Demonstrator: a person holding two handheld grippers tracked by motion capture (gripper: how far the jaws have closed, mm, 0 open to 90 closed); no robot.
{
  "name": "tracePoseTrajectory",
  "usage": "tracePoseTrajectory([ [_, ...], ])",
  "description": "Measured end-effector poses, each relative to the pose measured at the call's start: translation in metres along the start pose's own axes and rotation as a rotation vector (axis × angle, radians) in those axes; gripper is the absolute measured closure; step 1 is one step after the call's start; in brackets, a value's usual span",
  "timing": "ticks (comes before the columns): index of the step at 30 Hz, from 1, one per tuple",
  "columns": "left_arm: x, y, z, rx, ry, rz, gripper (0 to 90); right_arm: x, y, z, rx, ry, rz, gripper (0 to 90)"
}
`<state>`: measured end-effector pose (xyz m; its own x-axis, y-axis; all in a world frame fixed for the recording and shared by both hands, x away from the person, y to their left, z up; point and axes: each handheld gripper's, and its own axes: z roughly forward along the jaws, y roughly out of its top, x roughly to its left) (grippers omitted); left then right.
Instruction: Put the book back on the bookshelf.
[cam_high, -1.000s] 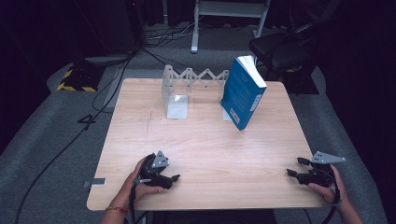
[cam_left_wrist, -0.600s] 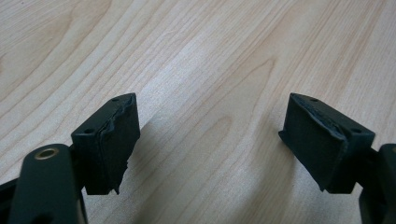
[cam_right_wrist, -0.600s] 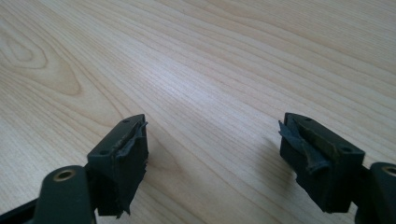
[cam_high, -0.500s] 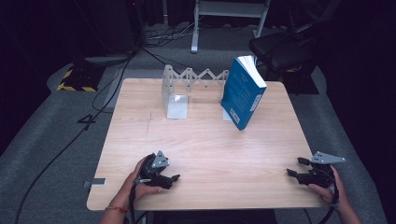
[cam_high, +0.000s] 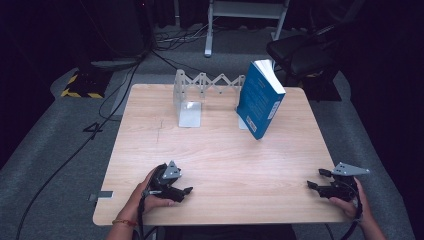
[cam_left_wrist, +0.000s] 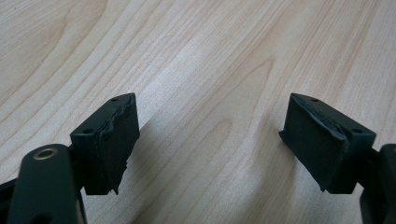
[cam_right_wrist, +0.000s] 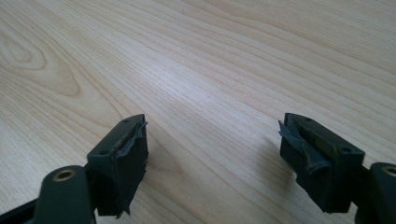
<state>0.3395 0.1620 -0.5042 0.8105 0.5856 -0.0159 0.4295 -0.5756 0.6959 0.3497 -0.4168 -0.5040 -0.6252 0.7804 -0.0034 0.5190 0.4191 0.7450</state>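
Nothing has moved since the earlier frames: both hands and every object sit where they were.

High view: left tongs (cam_high: 186, 190) rest on the near left part of the wooden surface (cam_high: 220, 150), held by the person's left hand (cam_high: 150, 192), tips pointing right. Right tongs (cam_high: 314, 179) rest near the near right edge, held by the right hand (cam_high: 350, 202), tips pointing left. Both stand open and grip nothing. Blue book (cam_high: 259, 99) stands tilted at the far side, right of centre, leaning against the folding metal book rack (cam_high: 200, 87). Book is well apart from both tongs. Black office chair (cam_high: 300, 50) on the floor beyond the surface.

Left gripper view: left tongs (cam_left_wrist: 205, 140) spread wide, bare wood grain between the jaws; pad lining looks frayed.

Right gripper view: right tongs (cam_right_wrist: 212, 158) likewise spread wide over bare wood, pad edges torn.
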Motion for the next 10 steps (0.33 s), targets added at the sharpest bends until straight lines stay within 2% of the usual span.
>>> tracePoseTrajectory([
  [10, 0.0006, 0.0006, 0.0006, 0.0, -0.002, -0.003, 19.5, -0.0001, 0.0, -0.0001, -0.001, 0.003, -0.003, 24.2],
])
